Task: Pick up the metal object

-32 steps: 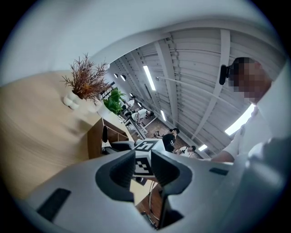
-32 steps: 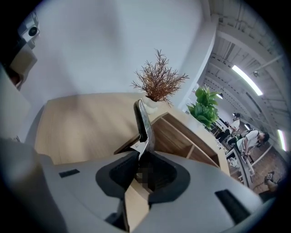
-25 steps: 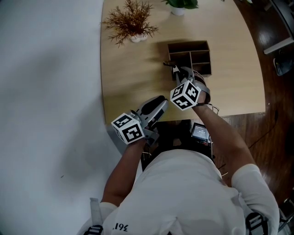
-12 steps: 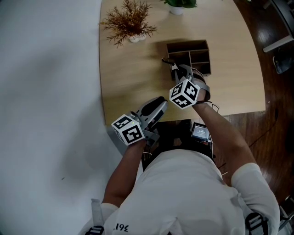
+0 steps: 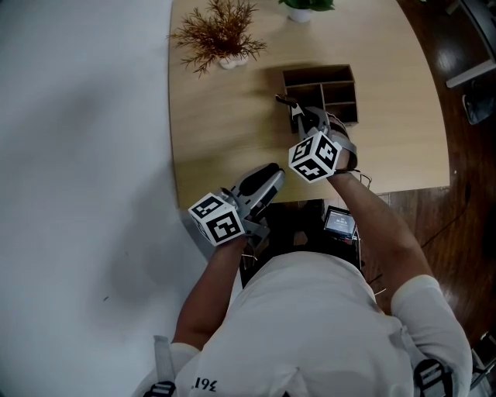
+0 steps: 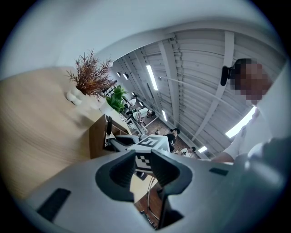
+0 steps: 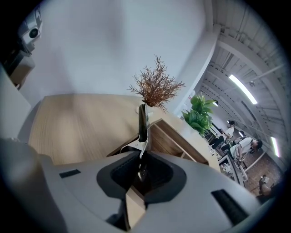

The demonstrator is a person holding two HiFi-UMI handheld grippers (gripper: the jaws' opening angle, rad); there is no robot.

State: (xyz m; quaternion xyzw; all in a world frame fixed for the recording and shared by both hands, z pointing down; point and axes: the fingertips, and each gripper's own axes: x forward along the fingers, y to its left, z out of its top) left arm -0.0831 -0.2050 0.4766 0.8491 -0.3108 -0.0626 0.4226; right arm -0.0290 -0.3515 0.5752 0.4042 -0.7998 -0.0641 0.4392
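Right tongs (image 5: 298,116) in our head view hover over the tabletop (image 5: 225,128) just beside the wooden organizer (image 5: 341,71). Left gripper view: our left tongs (image 6: 144,169) gape, holding nothing. Right gripper view: right tongs clench the metal object (image 7: 142,127) by its lower end; we judge that thin hold could let it swivel or slip.

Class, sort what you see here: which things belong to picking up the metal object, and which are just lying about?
In the job:
- metal object
- right tool, shut on it

Lying about:
- left tool, open and empty
- wooden organiser
- dried plant
- green plant
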